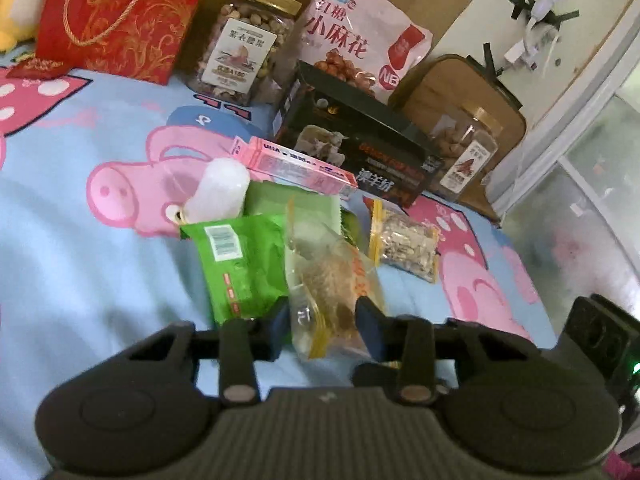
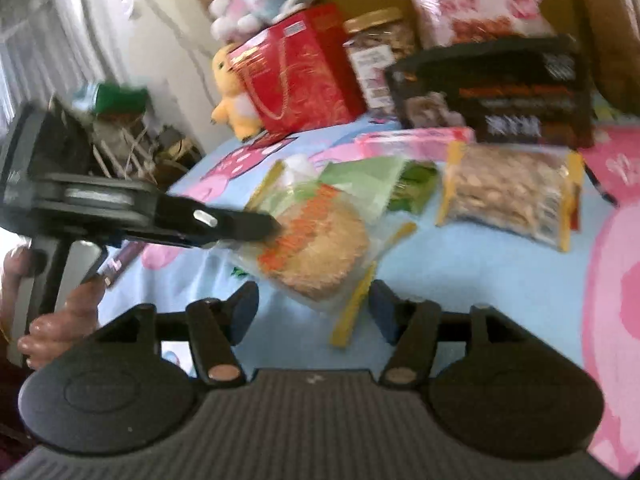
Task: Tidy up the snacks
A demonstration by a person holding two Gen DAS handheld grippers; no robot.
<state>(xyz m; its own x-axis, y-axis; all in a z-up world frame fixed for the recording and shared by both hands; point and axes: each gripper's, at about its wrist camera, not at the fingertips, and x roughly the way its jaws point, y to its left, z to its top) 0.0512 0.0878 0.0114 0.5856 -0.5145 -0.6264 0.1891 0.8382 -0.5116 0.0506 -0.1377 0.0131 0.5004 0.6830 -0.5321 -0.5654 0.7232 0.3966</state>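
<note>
Clear plastic w/ yellow zip edges: the zip bag of round cake (image 1: 334,280) lies on the blue pig-print sheet (image 1: 100,264), partly over a green snack packet (image 1: 240,264). The left gripper (image 1: 324,322) has its jaws narrowed onto the bag's near end, pads pressing both sides. From the right wrist view the same bag (image 2: 320,248) sits just ahead of the right gripper (image 2: 312,316), whose jaws stand wide w/ nothing gripped; one yellow corner pokes into the gap between them. A hand (image 2: 60,320) holds the left gripper's handle. Further back: seed bag (image 1: 404,246), pink box (image 1: 296,168), black box (image 1: 360,148), two nut jars (image 1: 244,48), pink snack bag (image 1: 360,36), red gift bag (image 1: 120,16).
</note>
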